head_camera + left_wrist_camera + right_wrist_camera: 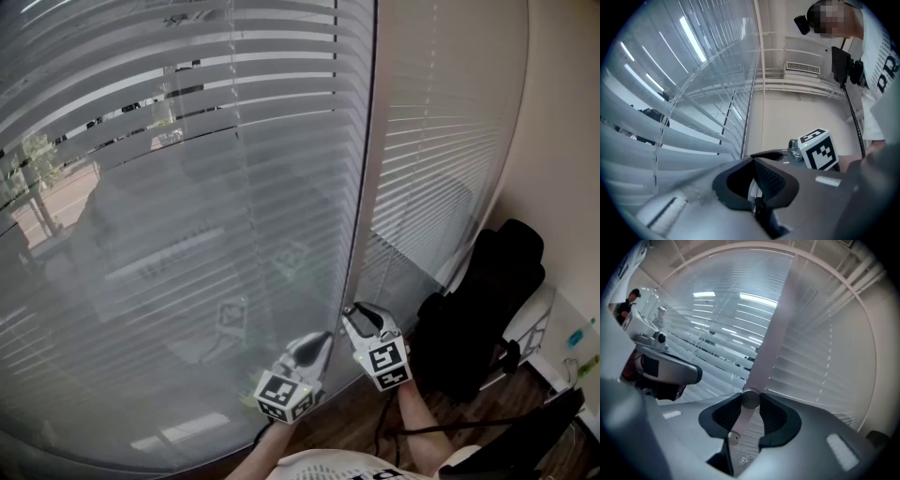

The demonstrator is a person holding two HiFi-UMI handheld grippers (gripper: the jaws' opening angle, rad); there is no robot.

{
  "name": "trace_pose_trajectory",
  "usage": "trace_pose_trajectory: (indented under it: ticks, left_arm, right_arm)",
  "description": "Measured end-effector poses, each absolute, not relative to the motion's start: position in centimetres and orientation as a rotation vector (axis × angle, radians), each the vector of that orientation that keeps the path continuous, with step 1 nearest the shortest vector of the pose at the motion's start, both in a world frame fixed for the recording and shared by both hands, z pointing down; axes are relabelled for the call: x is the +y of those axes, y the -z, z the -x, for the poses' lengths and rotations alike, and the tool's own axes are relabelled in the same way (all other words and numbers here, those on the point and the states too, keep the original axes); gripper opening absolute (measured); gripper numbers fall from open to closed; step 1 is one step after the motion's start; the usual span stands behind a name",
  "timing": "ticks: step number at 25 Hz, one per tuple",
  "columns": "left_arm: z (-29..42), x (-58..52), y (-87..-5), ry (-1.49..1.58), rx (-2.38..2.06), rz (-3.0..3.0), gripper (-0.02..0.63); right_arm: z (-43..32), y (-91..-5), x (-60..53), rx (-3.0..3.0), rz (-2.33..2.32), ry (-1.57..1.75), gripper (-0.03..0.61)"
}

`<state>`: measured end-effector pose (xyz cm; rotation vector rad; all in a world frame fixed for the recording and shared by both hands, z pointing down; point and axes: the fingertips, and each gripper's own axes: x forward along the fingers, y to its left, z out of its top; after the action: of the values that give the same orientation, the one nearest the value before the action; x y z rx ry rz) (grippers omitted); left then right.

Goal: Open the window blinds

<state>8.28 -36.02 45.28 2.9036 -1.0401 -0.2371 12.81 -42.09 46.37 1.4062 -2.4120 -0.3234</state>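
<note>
Grey slats partly tilted; my right gripper clamps the wand; left gripper pinched together; more twisting likely needed.

To the right of my right gripper, a black bag sits near the beige wall, with something white and frame-like just past it. Below the gripper lies dark wooden floor, and a black cable trails over it. Far ahead and left of my left gripper, a tree stands by a street. High above that gripper is a slatted air vent.
</note>
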Motion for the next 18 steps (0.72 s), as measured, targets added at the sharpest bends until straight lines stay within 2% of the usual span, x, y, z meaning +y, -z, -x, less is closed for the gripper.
trace_pose_trajectory:
  ticks: [13, 18]
  left_arm:
    - [-7.92, -35.64, -45.62, 0.243, -1.036, -2.9, -0.009]
    - [-7.72, -35.43, -45.44, 0.244, -1.041, -2.898, -0.009]
  right_arm:
    - [-13.24, -46.32, -42.4, -2.645, -1.538, -0.055, 0.132]
    - [-13.31, -46.26, -42.23, -2.564, -1.556, 0.083, 0.135]
